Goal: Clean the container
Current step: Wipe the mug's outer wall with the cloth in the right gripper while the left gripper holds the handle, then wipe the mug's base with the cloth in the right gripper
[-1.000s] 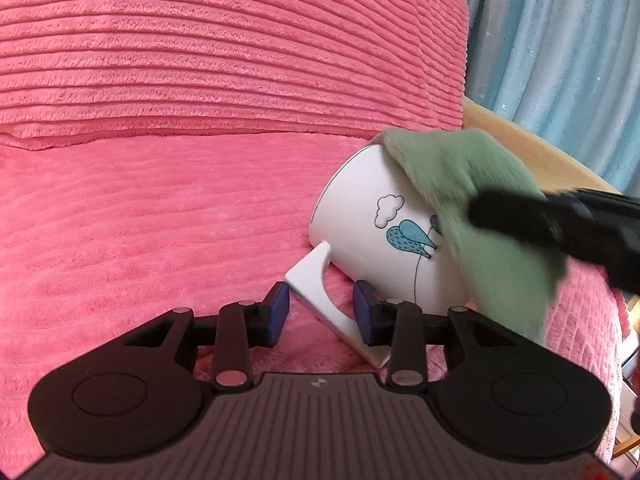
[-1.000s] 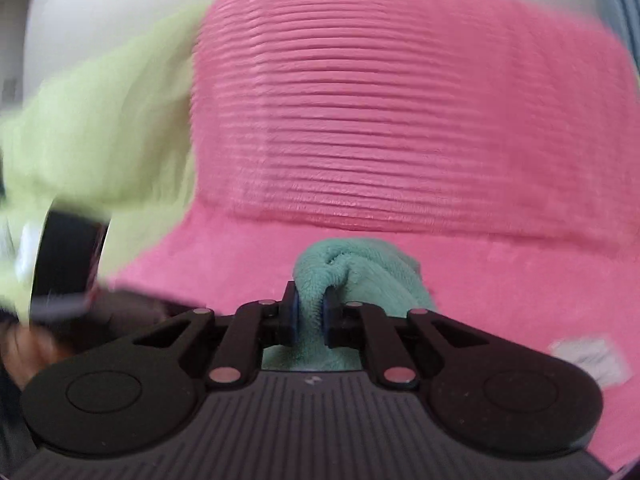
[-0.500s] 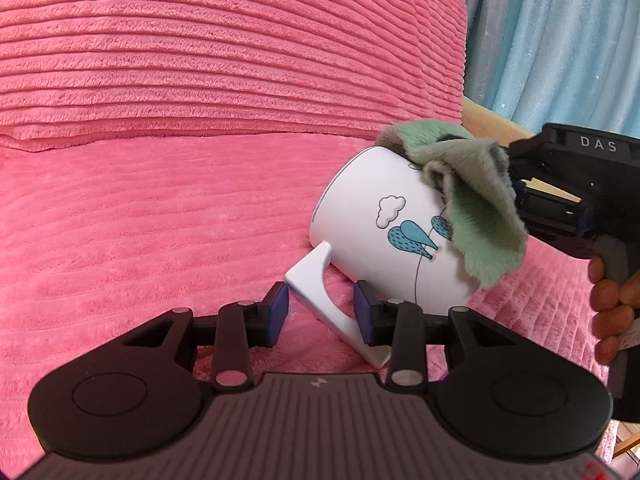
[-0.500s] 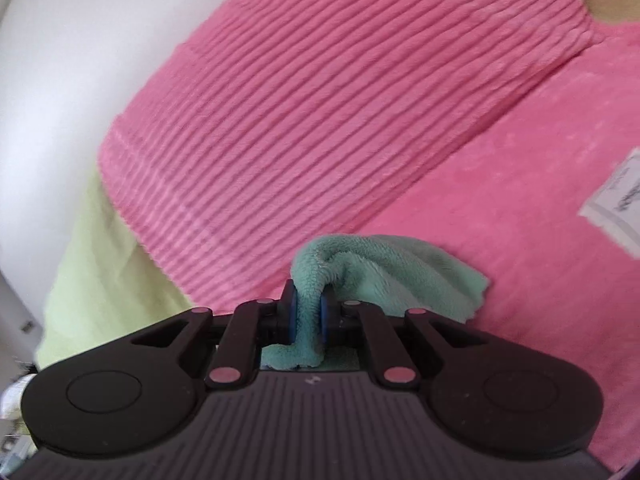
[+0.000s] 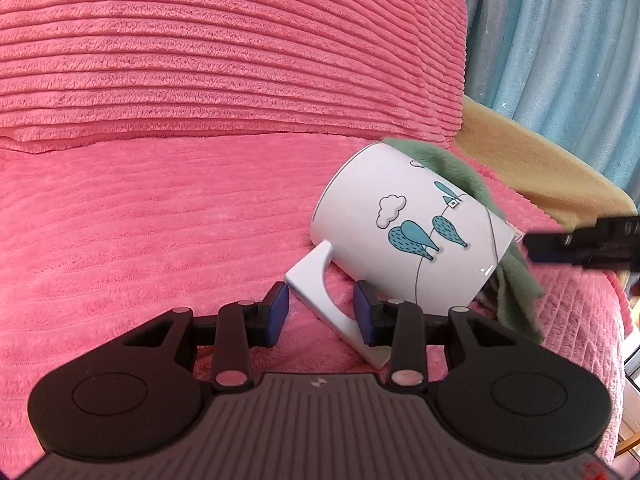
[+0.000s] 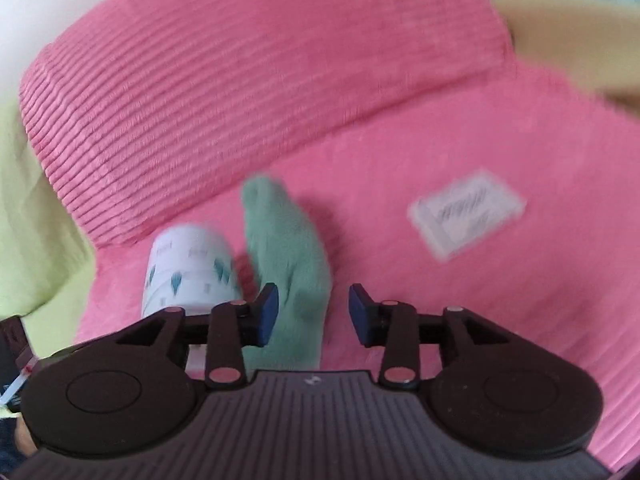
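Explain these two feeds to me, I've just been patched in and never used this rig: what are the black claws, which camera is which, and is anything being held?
Each picture comes from a camera mounted on a hand-held two-finger gripper, looking forward along its fingers.

Left wrist view: the left gripper has its blue pads either side of the handle of a white mug, which lies tilted on a pink ribbed sofa cover. The pads stand apart, so it looks open, not clamped. A green cloth drapes over the mug's far side, and the other gripper shows at the right edge.

Right wrist view, blurred: the right gripper is open and holds nothing. The cloth lies loose just ahead, beside the mug. A white label lies on the cover.
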`<state>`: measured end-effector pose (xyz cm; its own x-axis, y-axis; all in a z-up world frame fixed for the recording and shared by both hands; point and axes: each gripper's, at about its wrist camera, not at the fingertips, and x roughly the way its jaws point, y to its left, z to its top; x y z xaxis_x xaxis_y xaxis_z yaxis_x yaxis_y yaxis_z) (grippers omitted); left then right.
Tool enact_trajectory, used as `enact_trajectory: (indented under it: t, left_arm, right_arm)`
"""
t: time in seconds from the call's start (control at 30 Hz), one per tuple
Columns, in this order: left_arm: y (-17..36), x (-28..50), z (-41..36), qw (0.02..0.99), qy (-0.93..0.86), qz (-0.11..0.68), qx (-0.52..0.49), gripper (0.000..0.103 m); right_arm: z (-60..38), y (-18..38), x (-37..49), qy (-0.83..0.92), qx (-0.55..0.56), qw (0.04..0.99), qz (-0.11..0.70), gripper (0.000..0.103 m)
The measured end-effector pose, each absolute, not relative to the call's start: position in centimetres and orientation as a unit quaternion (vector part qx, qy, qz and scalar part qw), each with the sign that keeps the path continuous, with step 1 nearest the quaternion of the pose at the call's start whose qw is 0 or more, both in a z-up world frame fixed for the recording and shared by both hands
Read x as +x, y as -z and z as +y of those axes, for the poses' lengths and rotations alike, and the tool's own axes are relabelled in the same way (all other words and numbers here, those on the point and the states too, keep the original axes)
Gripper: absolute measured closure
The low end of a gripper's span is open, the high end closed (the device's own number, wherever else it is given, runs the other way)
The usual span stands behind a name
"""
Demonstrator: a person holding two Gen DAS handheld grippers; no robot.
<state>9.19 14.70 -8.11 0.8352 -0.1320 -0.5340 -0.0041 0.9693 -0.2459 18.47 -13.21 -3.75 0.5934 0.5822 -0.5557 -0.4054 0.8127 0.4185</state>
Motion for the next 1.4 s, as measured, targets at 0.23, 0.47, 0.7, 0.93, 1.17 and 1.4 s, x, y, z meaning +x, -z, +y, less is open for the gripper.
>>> enact_trajectory:
  t: [0.23,0.47,0.7,0.93,1.17,1.4]
  left_arm:
    - [8.0,9.1,14.3,0.951,0.03,0.284,-0.121,0.059]
    - [8.1,8.7,13.5,0.952,0.022,0.283,-0.118,0.061]
    - [8.0,8.8,12.7,0.954,0.018,0.284,-0.09,0.063]
    - [7.9,9.0,12.0,0.955,0.013,0.287,-0.069,0.063]
    - [8.0,8.9,11.7,0.956,0.009,0.289,-0.058,0.063]
    - [8.0,8.9,11.4,0.956,0.006,0.289,-0.047,0.063]
  right_arm:
    - [-12.5,7.9,24.2,-0.297,0.28,0.834,0.371,0.066]
    - [-10.0,11.3,26.1,-0.325,0.351,0.779,0.406,0.083]
    - [-10.8,10.8,24.2,-0.336,0.438,0.734,0.396,0.084]
    - [-10.4,7.2,20.9,-0.374,0.38,0.785,0.315,0.084]
    - [-8.9,4.9,18.2,-0.399,0.262,0.835,0.274,0.084]
    - [-7.0,4.4,15.6,-0.452,0.198,0.833,0.251,0.085]
